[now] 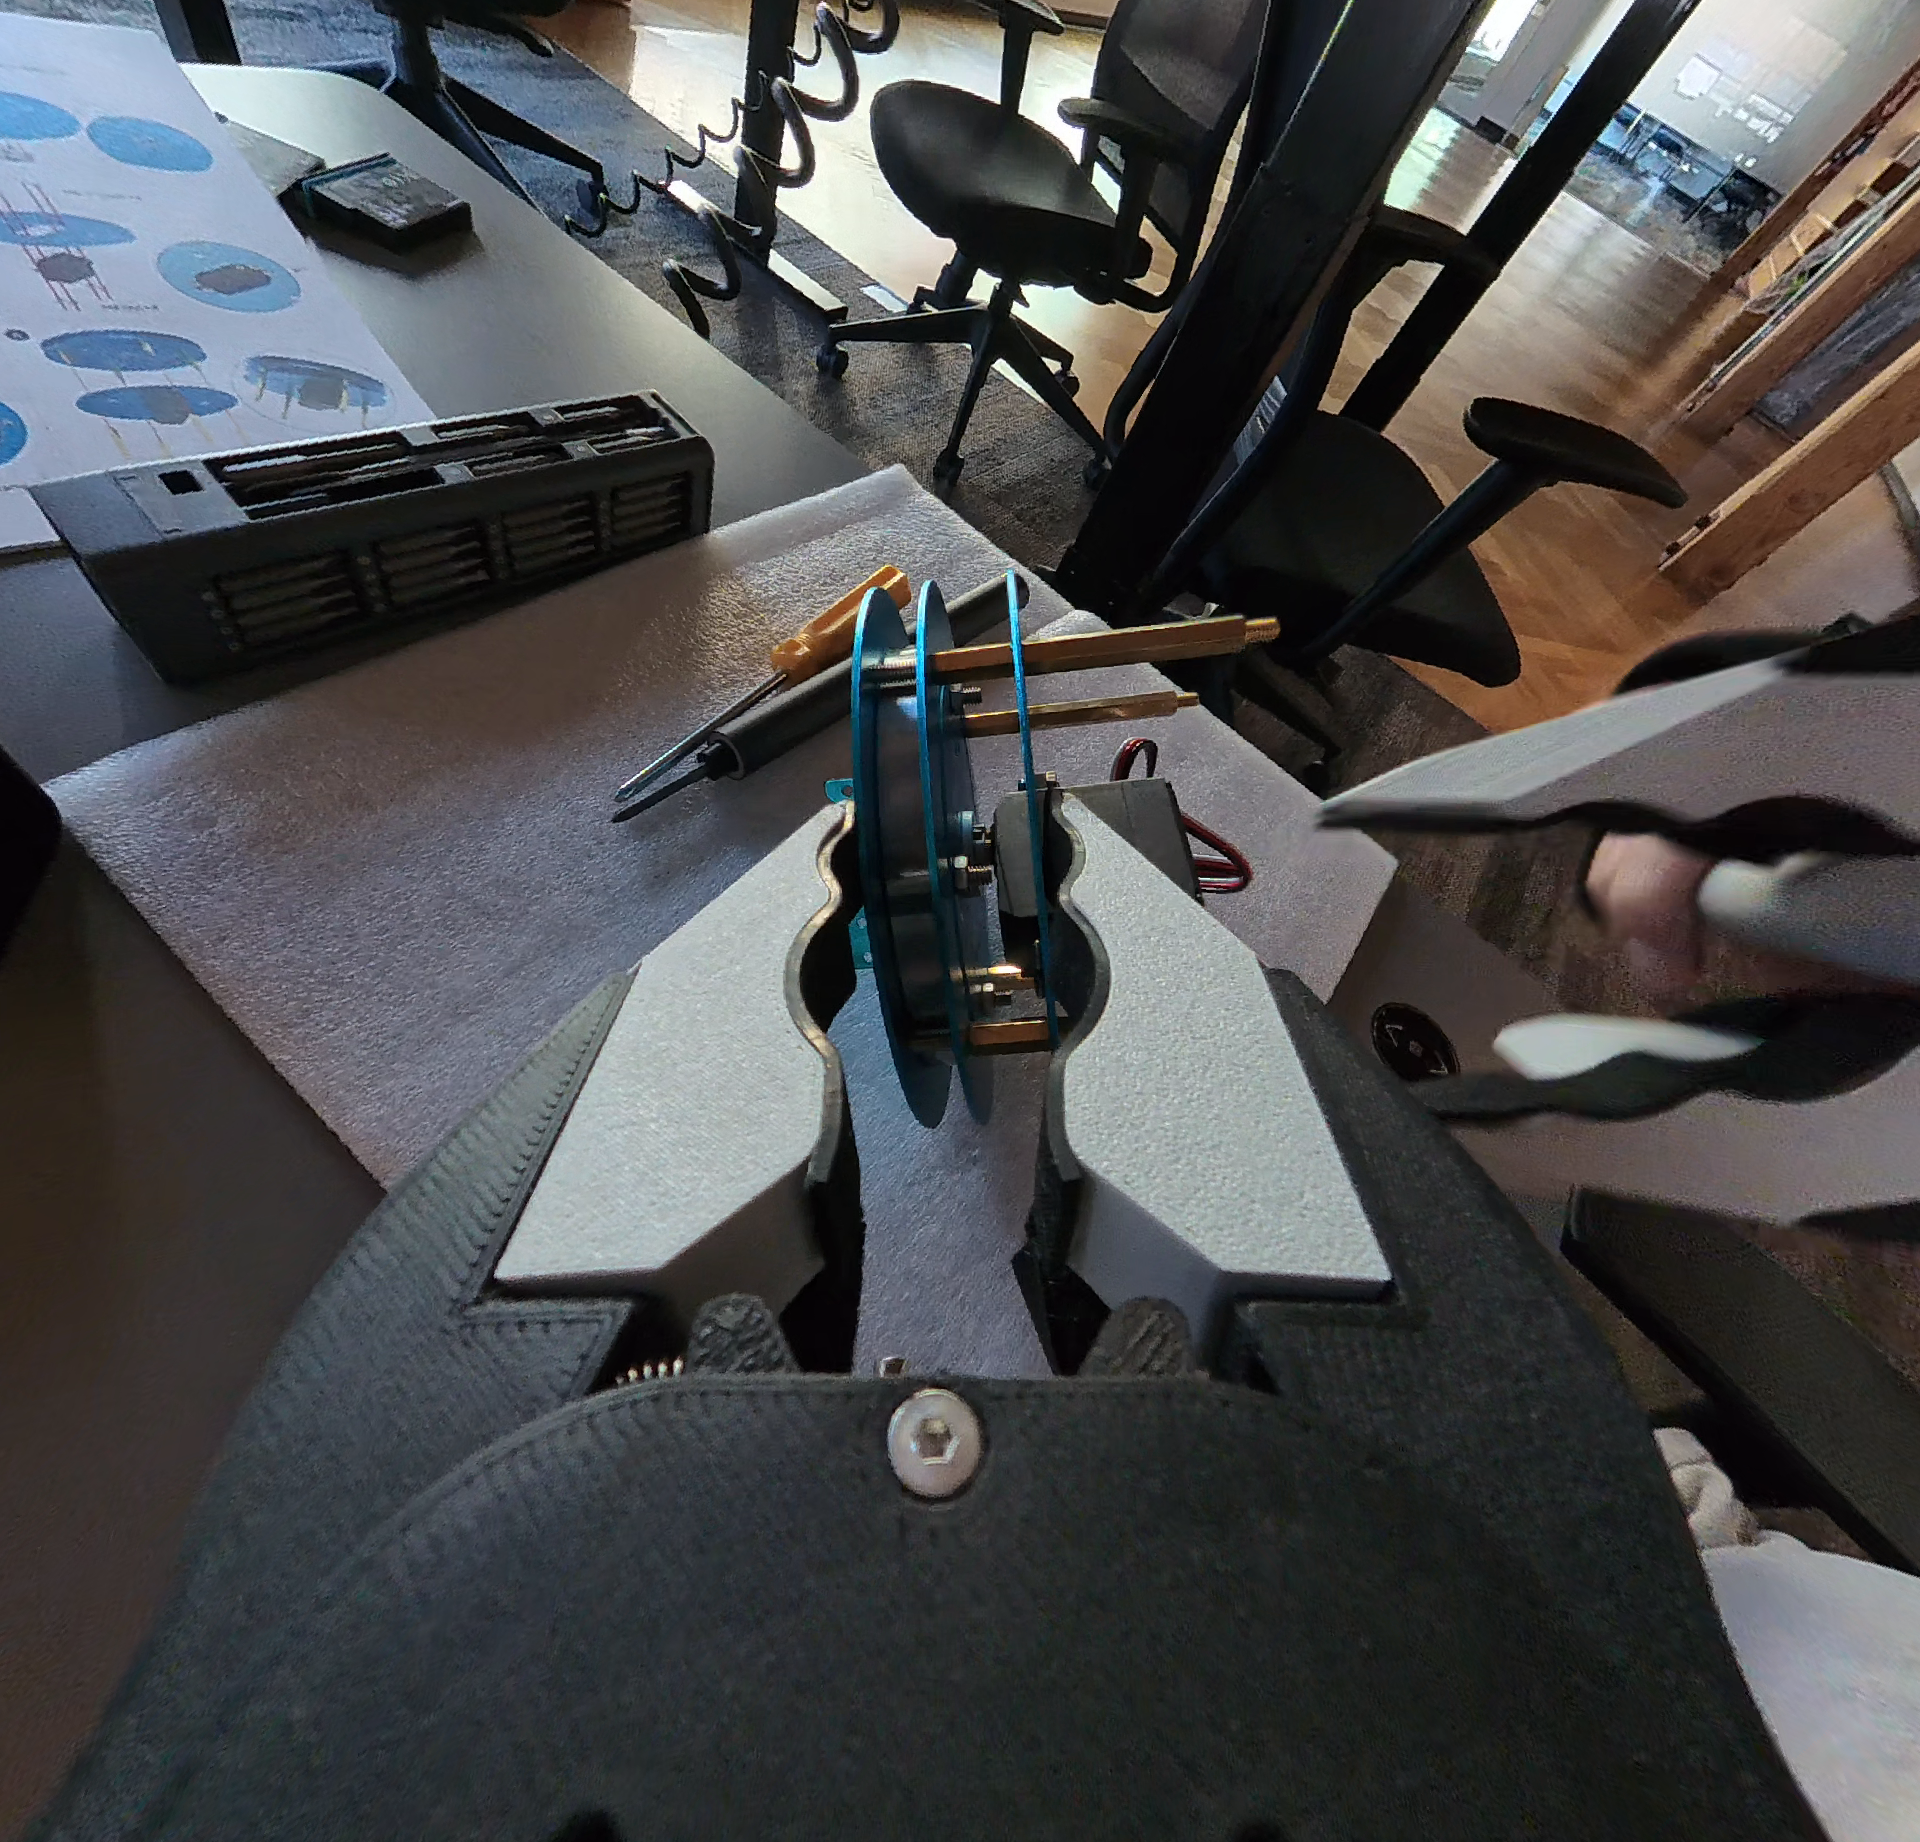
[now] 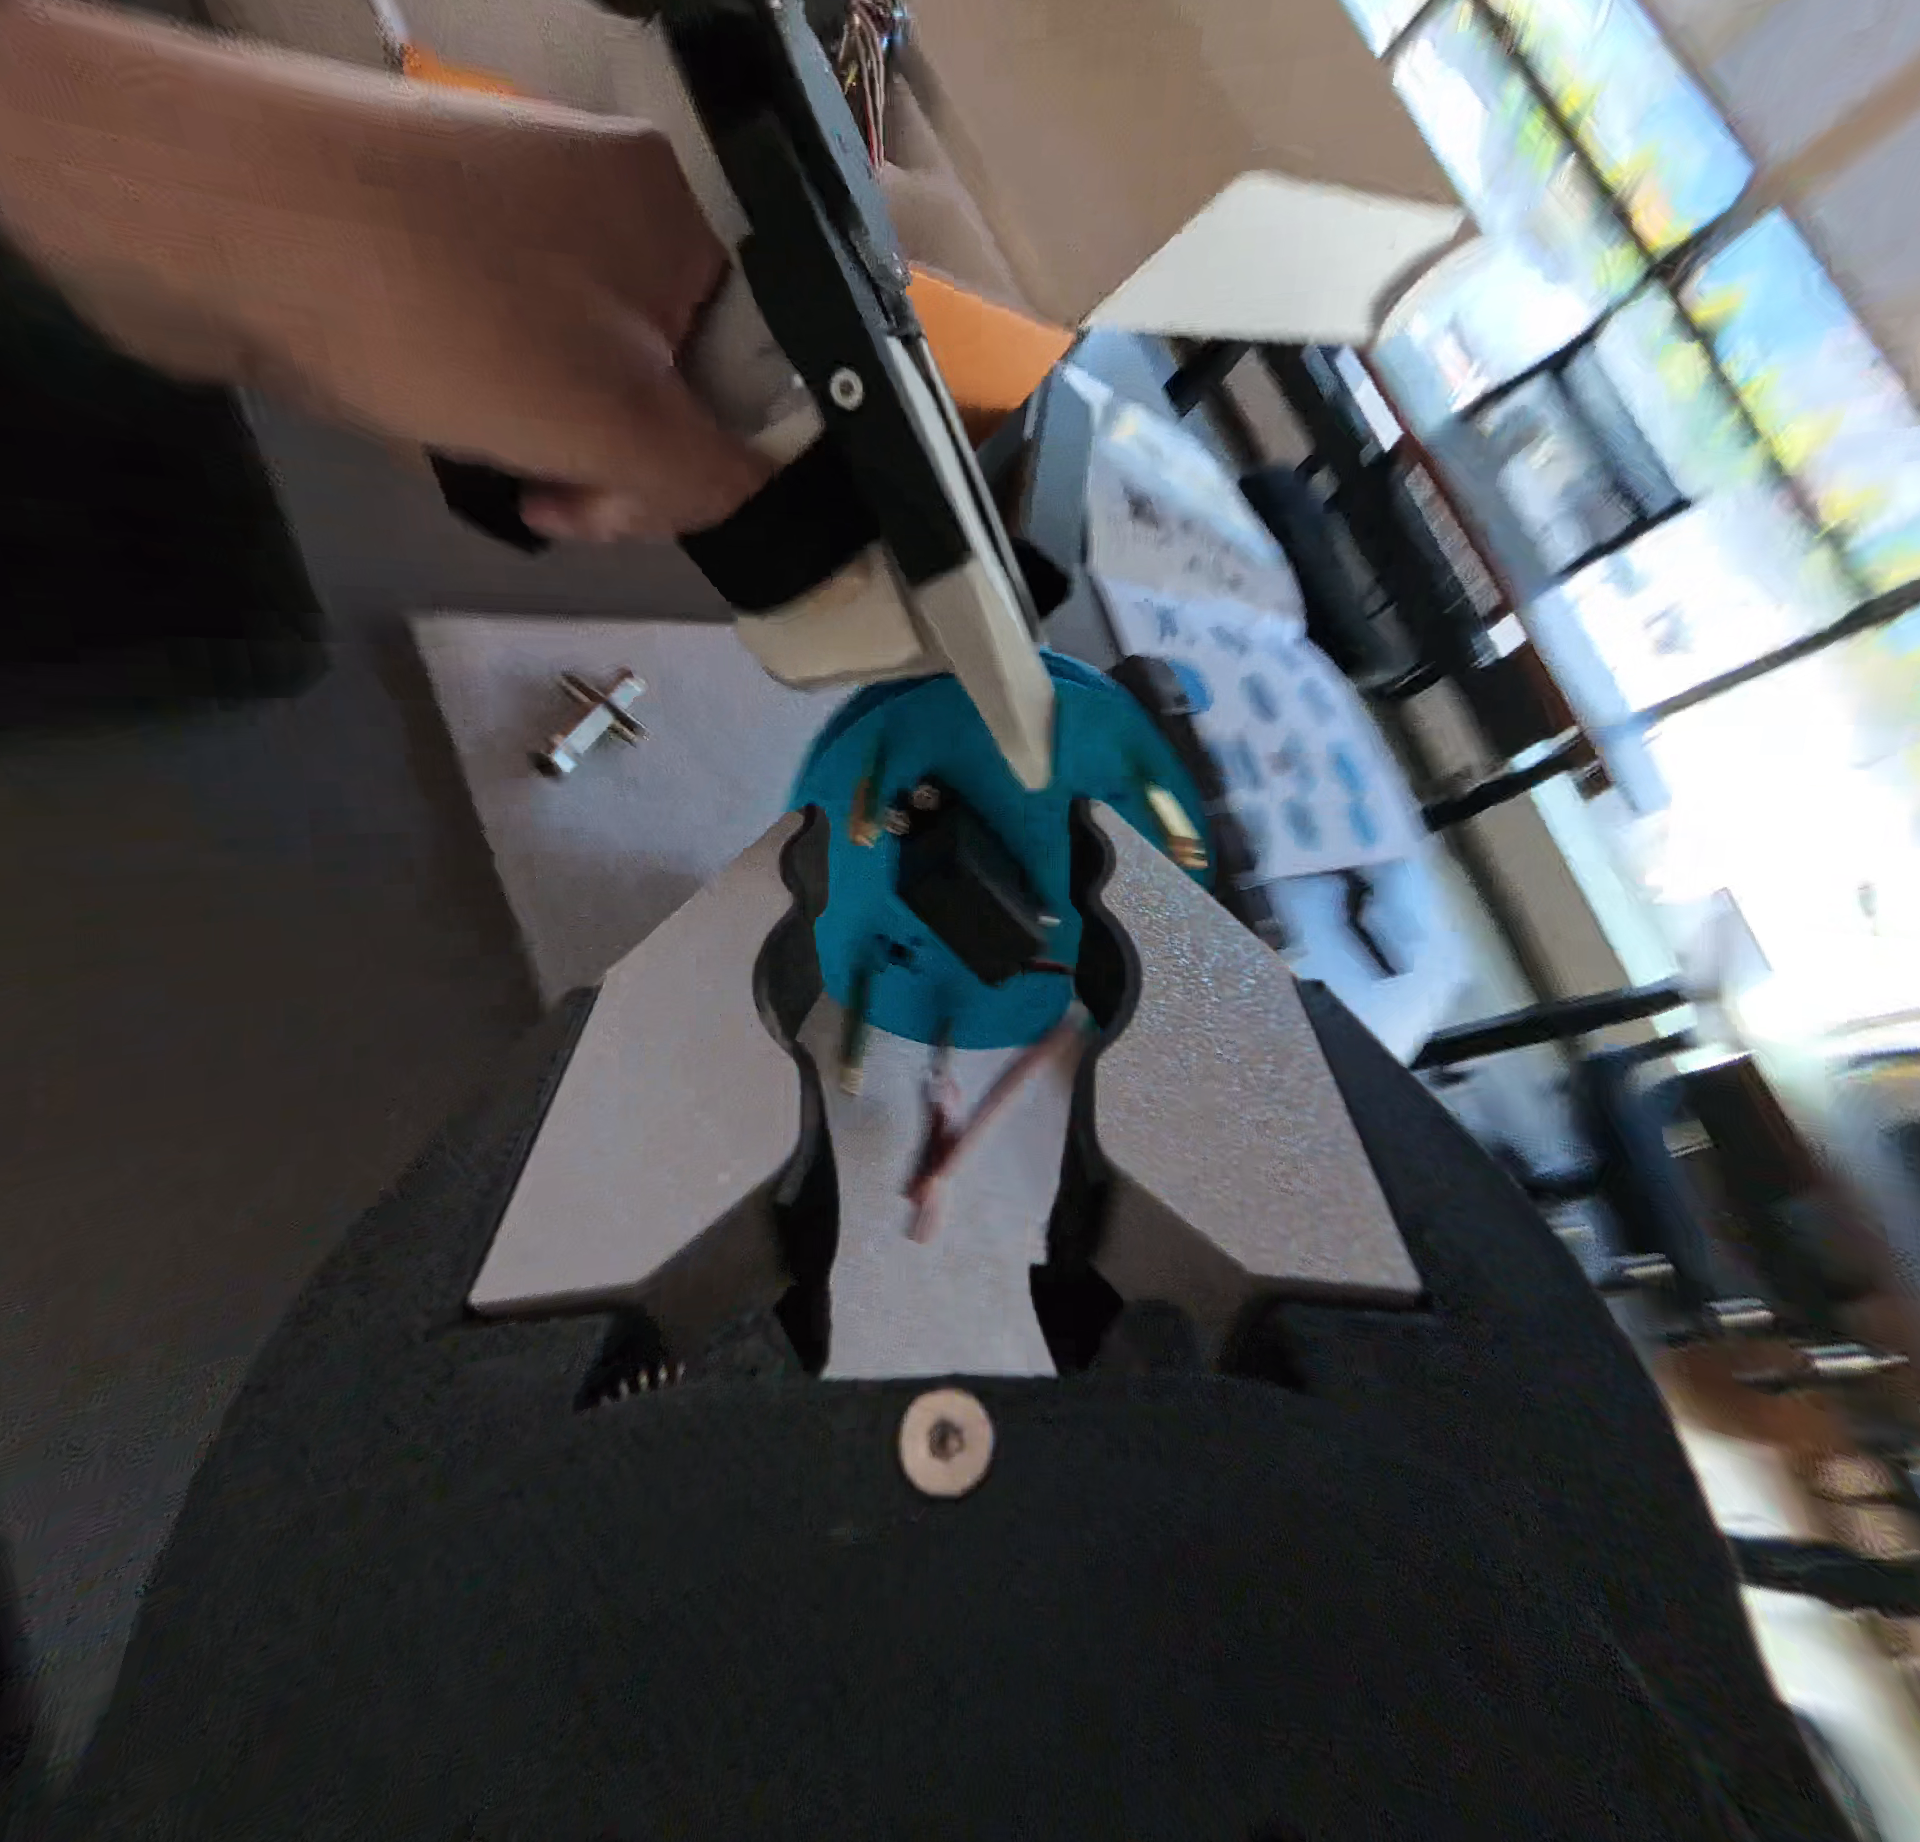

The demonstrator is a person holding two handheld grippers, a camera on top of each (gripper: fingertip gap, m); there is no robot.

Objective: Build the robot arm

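Note:
My left gripper (image 1: 951, 826) is shut on an assembly of thin blue discs (image 1: 930, 670) held on edge above a grey foam mat (image 1: 416, 857). Brass standoffs (image 1: 1101, 644) stick out to the right of the discs. A black servo (image 1: 1023, 847) with red and black wires is fixed to them. My right gripper (image 1: 1418, 930) comes in from the right, open and blurred. In the right wrist view my right gripper (image 2: 940, 821) is open and empty, close to the blue disc (image 2: 862, 919) and servo (image 2: 966, 899). A left gripper finger (image 2: 997, 649) reaches onto the disc from above.
A black bit-set case (image 1: 395, 545) stands behind the mat. An orange-handled screwdriver (image 1: 842, 618) and a black one (image 1: 831, 701) lie beside the discs. A printed sheet (image 1: 156, 265) lies at the left. A small metal part (image 2: 592, 722) lies on the mat. Office chairs (image 1: 997, 182) stand beyond the table edge.

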